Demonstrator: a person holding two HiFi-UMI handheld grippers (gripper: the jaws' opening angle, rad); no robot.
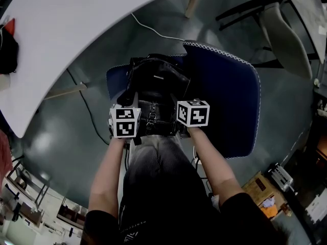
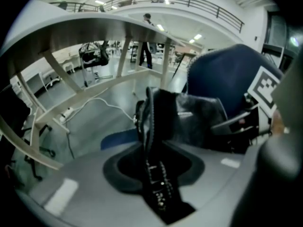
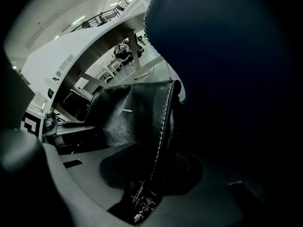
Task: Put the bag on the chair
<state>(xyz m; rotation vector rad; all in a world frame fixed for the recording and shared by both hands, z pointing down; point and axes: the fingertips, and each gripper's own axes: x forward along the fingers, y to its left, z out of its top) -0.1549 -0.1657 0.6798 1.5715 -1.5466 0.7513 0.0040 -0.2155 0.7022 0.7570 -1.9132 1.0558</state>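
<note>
A black leather bag [image 1: 156,83] stands on the dark blue chair [image 1: 227,106], just ahead of my knees. My left gripper [image 1: 132,103] is at the bag's near left corner and my right gripper [image 1: 183,102] at its near right corner. In the left gripper view the bag's studded strap [image 2: 151,122] runs down through the open left gripper [image 2: 154,171], loose between the jaws, with the bag [image 2: 194,122] and chair back [image 2: 227,74] behind. In the right gripper view a stitched strap [image 3: 160,141] hangs slack through the open right gripper [image 3: 147,193], the bag [image 3: 125,119] beyond.
A white curved table [image 1: 76,29] on pale wooden legs arcs over the far left. A white cable [image 1: 153,29] trails on the grey floor. A second chair [image 1: 286,34] stands at the far right and a cardboard box [image 1: 263,190] at the near right.
</note>
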